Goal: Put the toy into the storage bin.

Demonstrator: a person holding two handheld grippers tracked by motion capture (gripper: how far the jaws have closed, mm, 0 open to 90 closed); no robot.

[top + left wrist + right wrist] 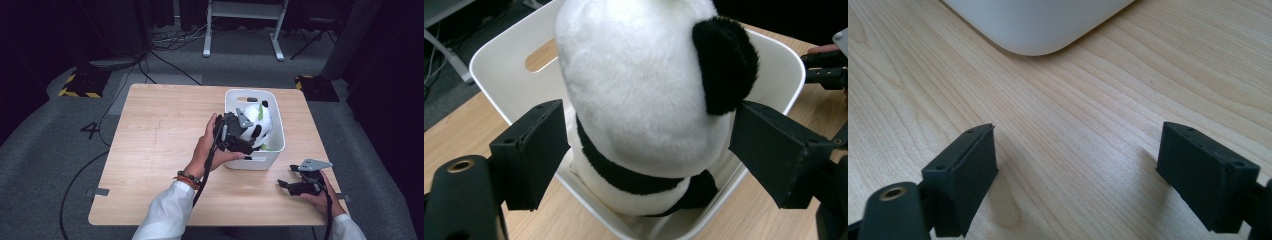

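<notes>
A black-and-white panda plush [262, 122] sits in a white basket [280, 125] on the wooden table [160, 145]. Something green shows beside it. My left gripper [252, 145] reaches over the basket's near left rim. In the left gripper view the panda [644, 90] stands between the jaws of my left gripper [651, 150], which are wide apart at its neck and ear. The plush looks unsqueezed. My right gripper [288, 176] rests low over the table, right of the basket's near corner. Its jaws are open, and in the right gripper view bare wood lies between the pads of my right gripper [1075, 165].
The basket's rounded corner [1038, 25] lies just ahead of my right gripper. The basket has a slot handle [541, 55] in its far wall. A white stand [245, 30], cables and yellow-black striped floor blocks [80, 85] lie beyond the table.
</notes>
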